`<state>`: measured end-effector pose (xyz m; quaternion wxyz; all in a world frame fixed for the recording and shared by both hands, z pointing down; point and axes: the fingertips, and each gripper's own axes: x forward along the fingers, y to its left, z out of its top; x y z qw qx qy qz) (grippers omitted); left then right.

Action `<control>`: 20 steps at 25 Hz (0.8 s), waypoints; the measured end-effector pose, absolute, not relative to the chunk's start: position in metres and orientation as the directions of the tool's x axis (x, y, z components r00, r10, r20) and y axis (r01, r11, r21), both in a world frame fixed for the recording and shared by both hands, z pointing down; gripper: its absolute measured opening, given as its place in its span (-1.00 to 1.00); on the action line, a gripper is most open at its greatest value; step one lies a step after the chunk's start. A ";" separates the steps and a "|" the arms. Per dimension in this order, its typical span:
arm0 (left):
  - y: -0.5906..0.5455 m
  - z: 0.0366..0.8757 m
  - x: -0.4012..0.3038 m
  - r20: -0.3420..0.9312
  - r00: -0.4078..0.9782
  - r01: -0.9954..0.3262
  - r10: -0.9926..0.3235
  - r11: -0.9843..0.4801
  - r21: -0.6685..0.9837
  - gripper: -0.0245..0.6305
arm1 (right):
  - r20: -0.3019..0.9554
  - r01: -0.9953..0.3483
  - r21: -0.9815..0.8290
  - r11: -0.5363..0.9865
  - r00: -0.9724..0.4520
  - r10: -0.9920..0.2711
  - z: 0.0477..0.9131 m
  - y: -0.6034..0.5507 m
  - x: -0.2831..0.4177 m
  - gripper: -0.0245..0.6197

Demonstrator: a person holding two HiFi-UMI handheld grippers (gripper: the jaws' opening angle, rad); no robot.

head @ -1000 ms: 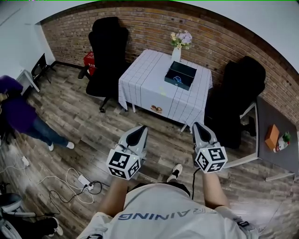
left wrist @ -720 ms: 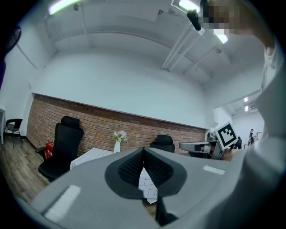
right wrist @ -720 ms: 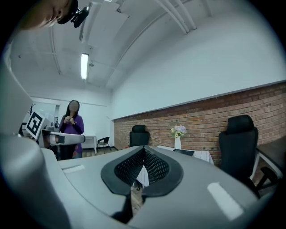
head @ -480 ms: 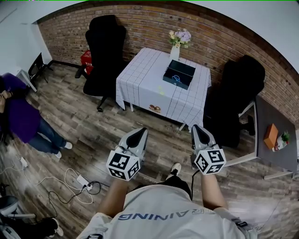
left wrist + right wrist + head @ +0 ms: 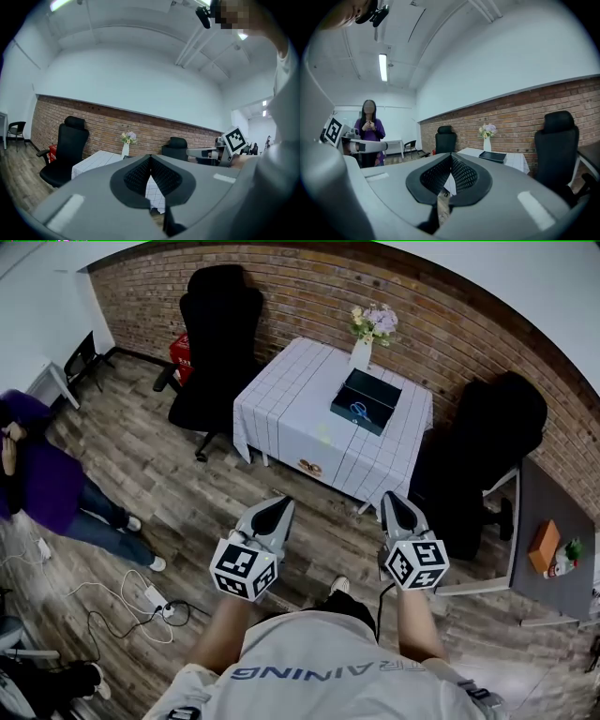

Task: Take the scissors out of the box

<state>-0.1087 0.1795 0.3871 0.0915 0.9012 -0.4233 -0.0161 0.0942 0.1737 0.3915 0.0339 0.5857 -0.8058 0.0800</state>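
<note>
While standing well back from the table (image 5: pixel 281 399), holding left claw (image 5: pixel 278 505) and right claw (image 5: pixel 397 498) side by side over the floor (image 5: pixel 187 484), both clenched tight, tips together, nothing pinched. Can spot the box (image 5: pixel 366 396) far ahead of both claws, open on that table, a bit nearer the right claw's line, with scissors (image 5: pixel 359 410) inside, blue handles showing. Got a vase (image 5: pixel 362 352) just beyond the box, a chair (image 5: pixel 220 334) way ahead-left of the left claw, and a person (image 5: pixel 37 474) in purple off left of it.
</note>
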 end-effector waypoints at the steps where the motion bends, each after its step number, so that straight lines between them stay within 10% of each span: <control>1: 0.172 0.385 -0.101 0.052 0.636 -0.765 -0.770 -0.620 0.175 -0.92 | 0.145 -0.944 -0.090 0.318 -0.329 -0.933 0.389 0.162 0.097 -0.88; 20: 0.030 0.387 0.073 0.138 0.569 -0.821 -0.811 -0.550 0.150 -0.92 | 0.201 -0.903 -0.173 0.392 -0.422 -0.884 0.421 0.012 0.272 -0.88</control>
